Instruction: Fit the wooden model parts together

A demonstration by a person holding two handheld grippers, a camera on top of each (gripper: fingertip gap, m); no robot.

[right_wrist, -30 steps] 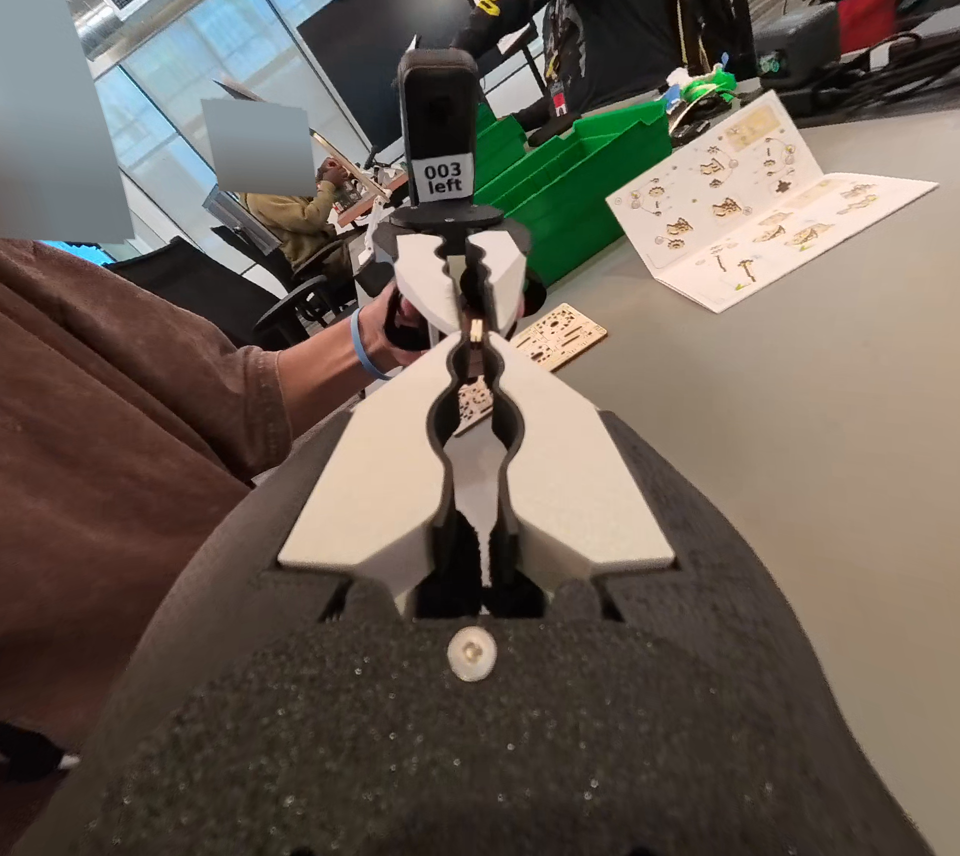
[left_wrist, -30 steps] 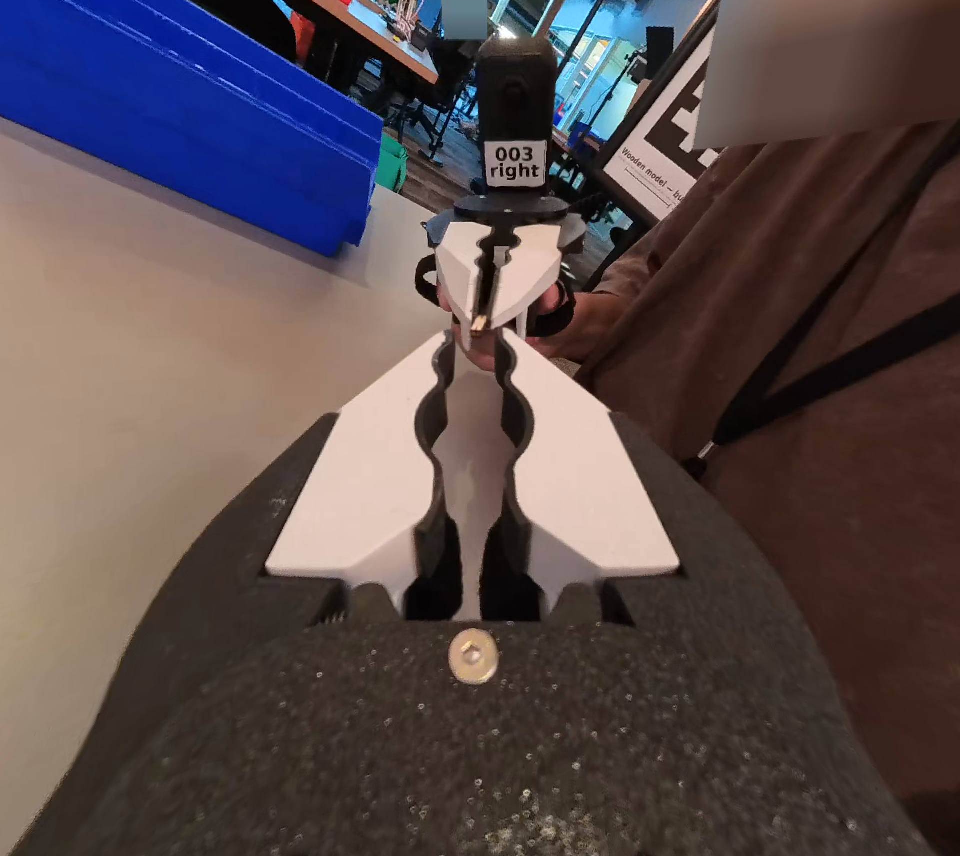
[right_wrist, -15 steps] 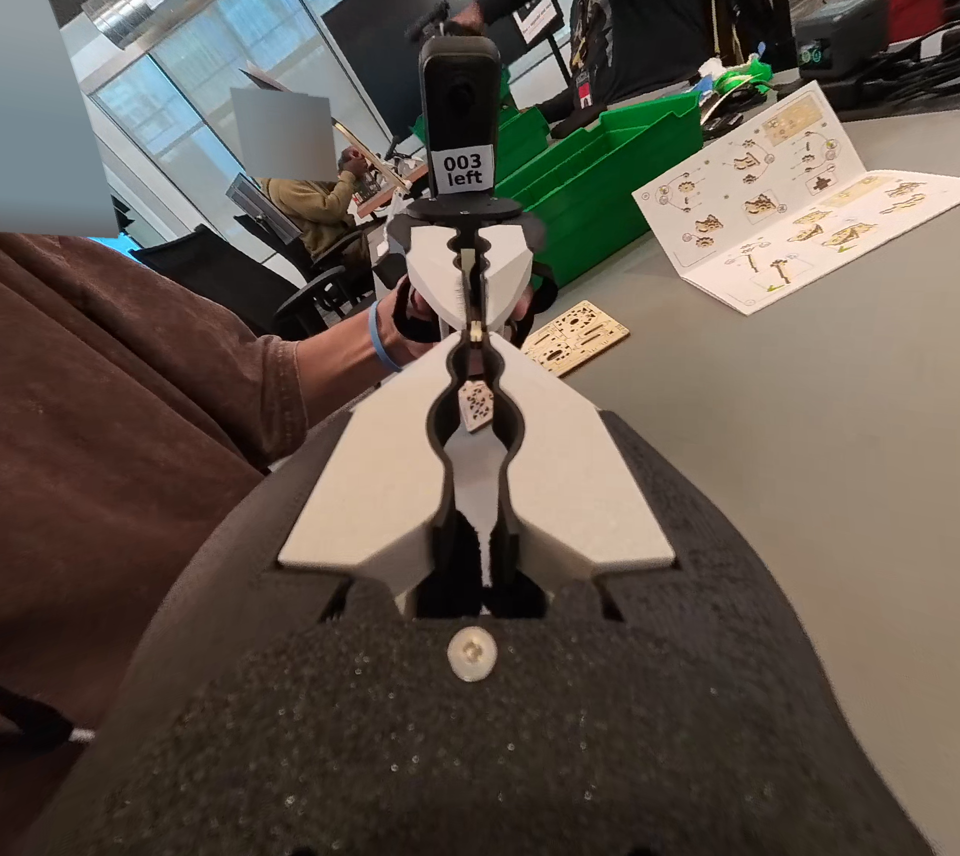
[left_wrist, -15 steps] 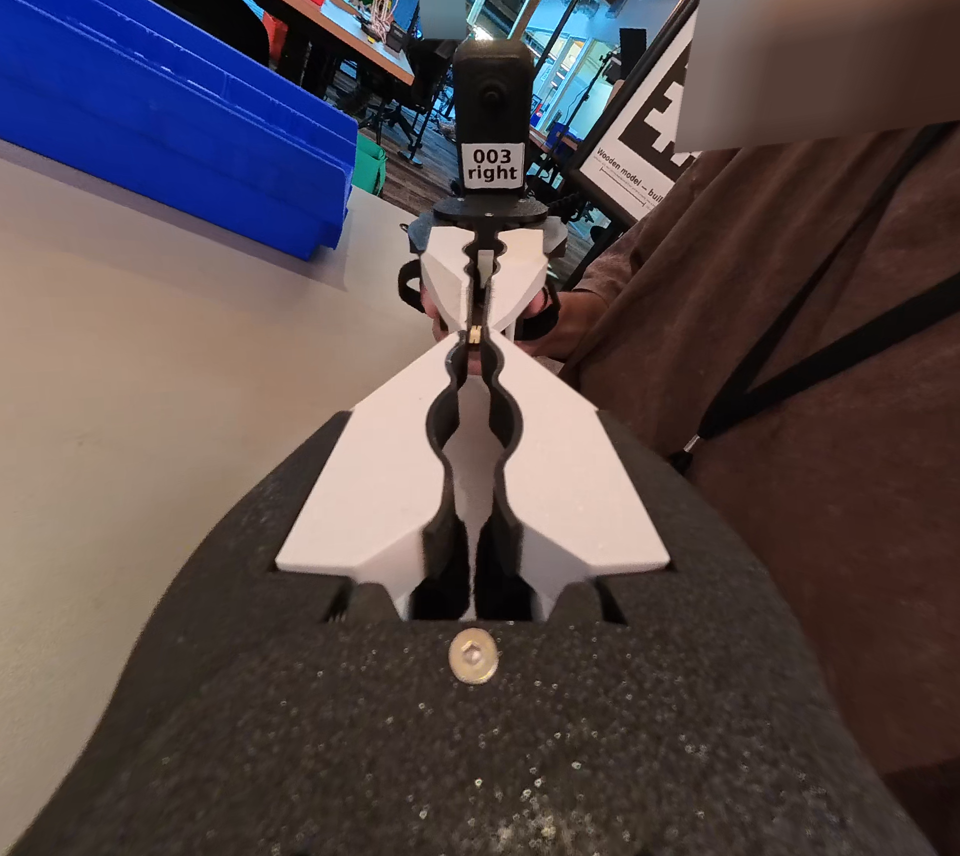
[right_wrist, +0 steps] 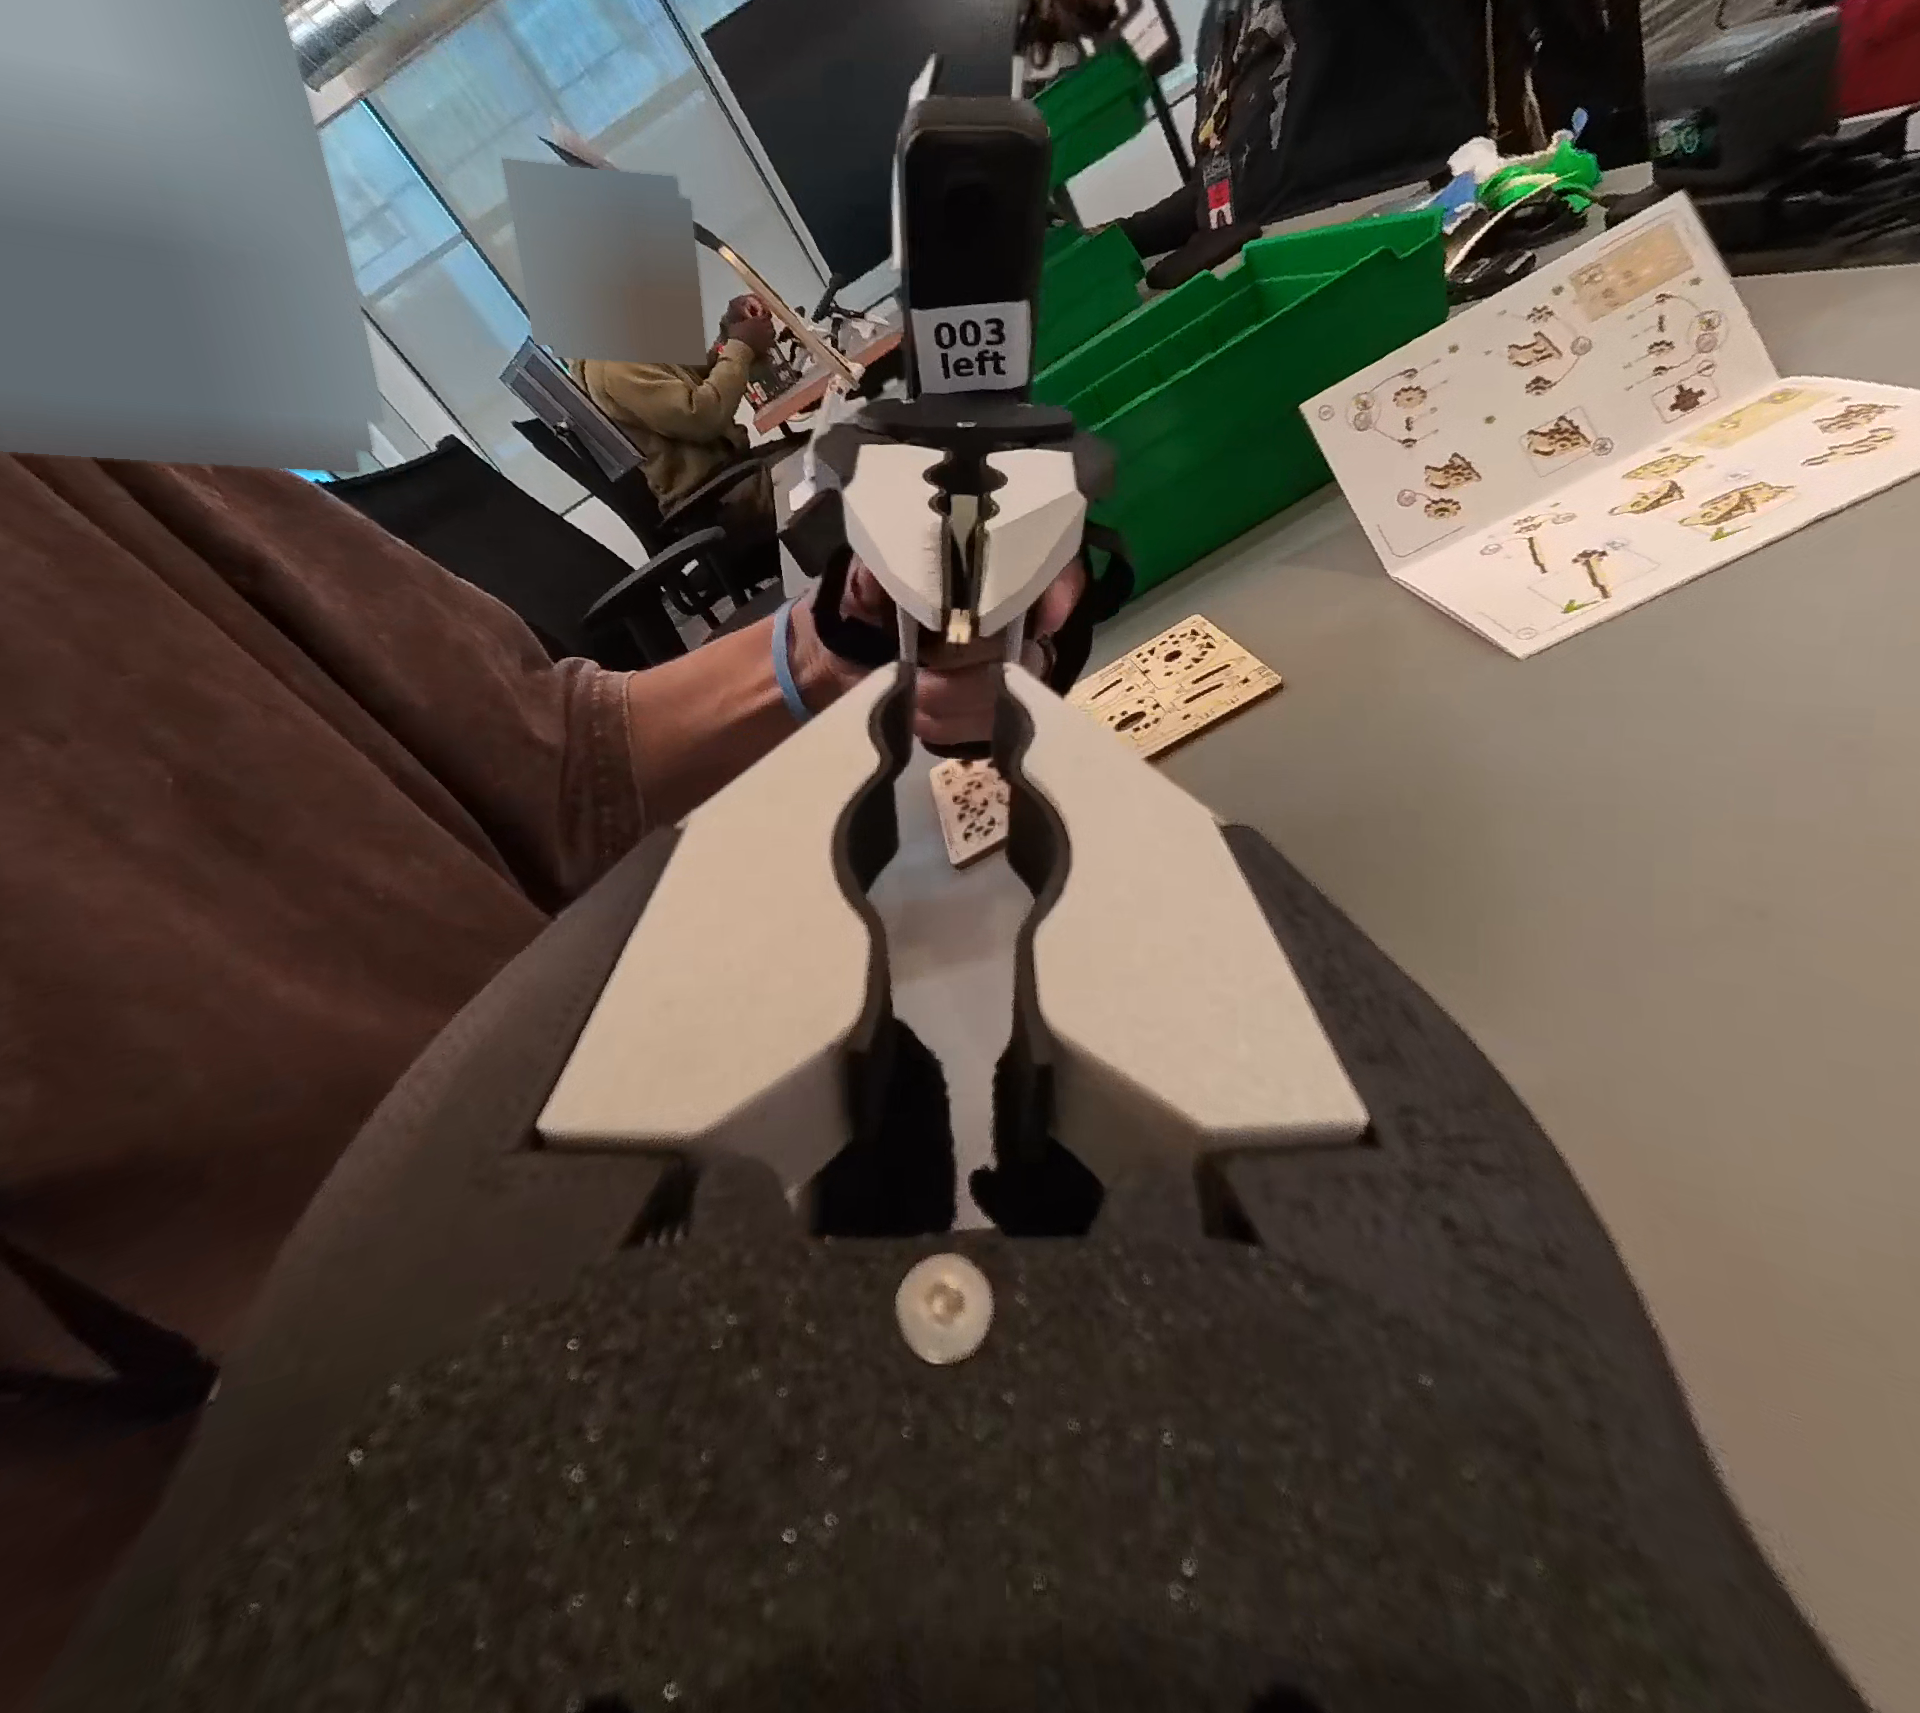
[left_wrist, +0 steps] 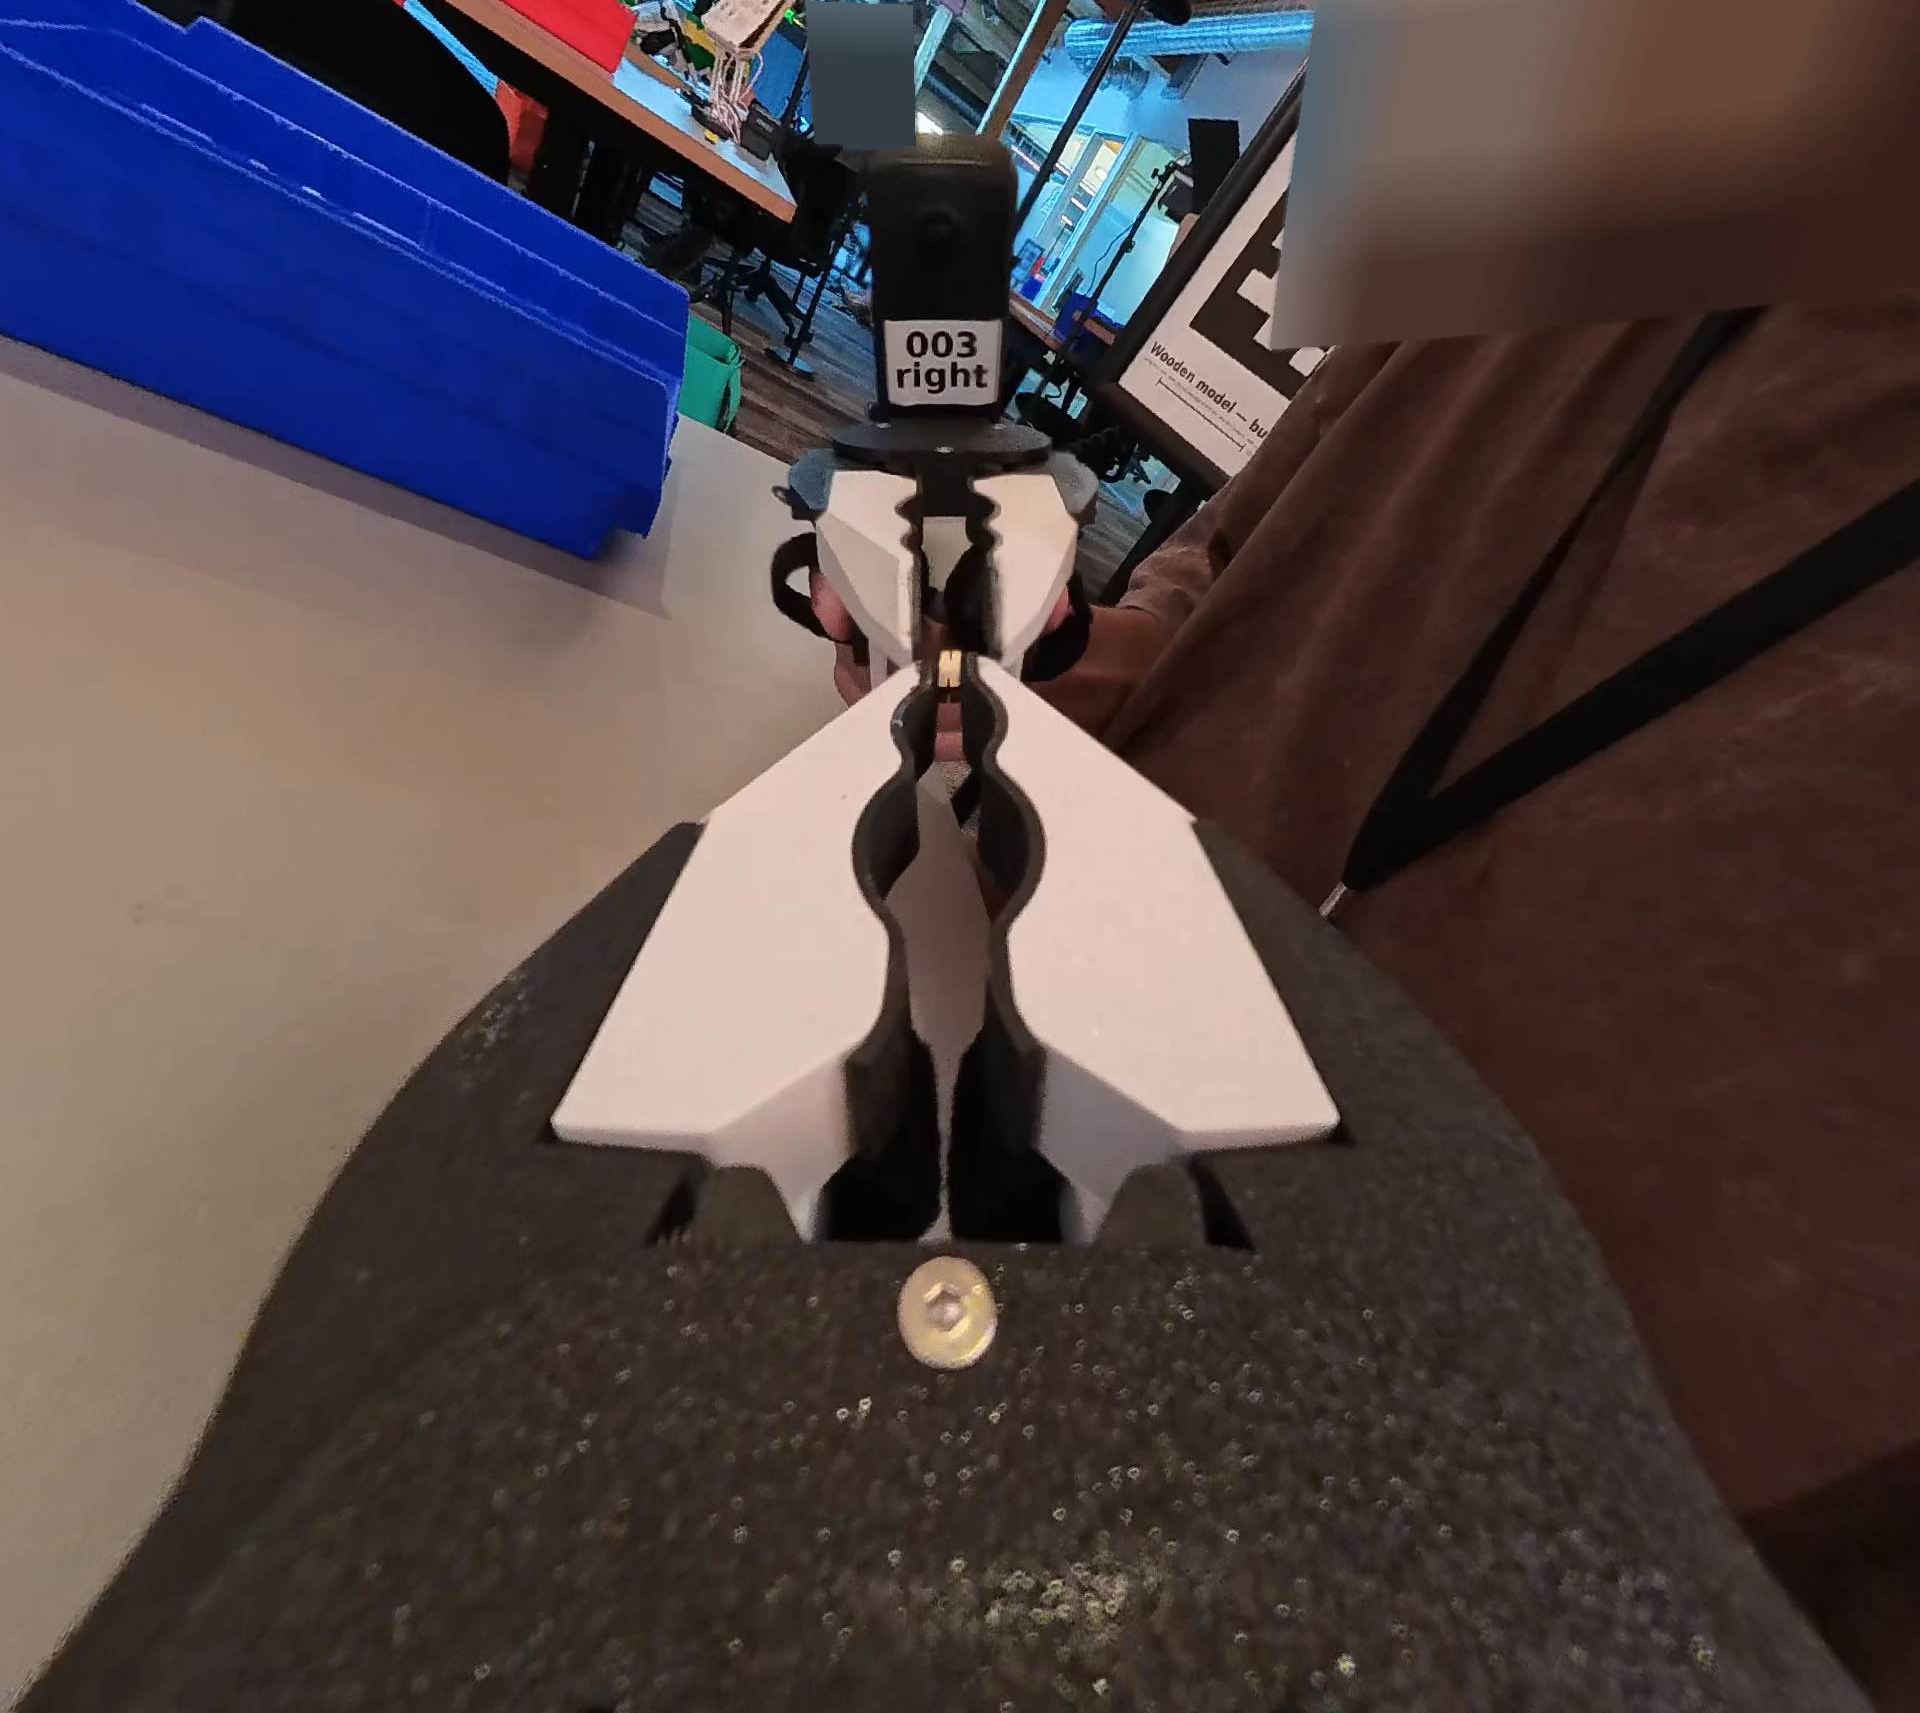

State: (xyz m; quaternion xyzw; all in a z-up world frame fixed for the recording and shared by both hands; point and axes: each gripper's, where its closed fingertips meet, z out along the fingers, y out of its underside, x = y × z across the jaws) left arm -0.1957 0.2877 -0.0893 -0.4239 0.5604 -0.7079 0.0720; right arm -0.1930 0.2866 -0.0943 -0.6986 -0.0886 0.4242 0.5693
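Note:
A tiny light wooden part [left_wrist: 948,669] is pinched at the tips of my left gripper [left_wrist: 943,689], which is shut on it. It also shows in the right wrist view [right_wrist: 961,624], held by the left gripper [right_wrist: 961,637]. My right gripper [right_wrist: 956,681] faces the left one tip to tip; its jaws stand apart and hold nothing. In the left wrist view the right gripper [left_wrist: 948,629] sits just behind the part. Both are held in the air above the grey table [left_wrist: 312,780].
A wooden sheet of cut-out parts [right_wrist: 1174,692] and a smaller wooden piece [right_wrist: 971,816] lie on the table. An open instruction leaflet [right_wrist: 1621,437] and green bins [right_wrist: 1226,375] are further back. Blue bins [left_wrist: 312,292] stand on the other side. A person's brown sleeve [right_wrist: 312,728] is close. Both grippers' tips are close together, under 4 cm apart.
The part was in my shut right gripper while the left was open. The left closed on it, then the right opened. The part now stays in the left gripper.

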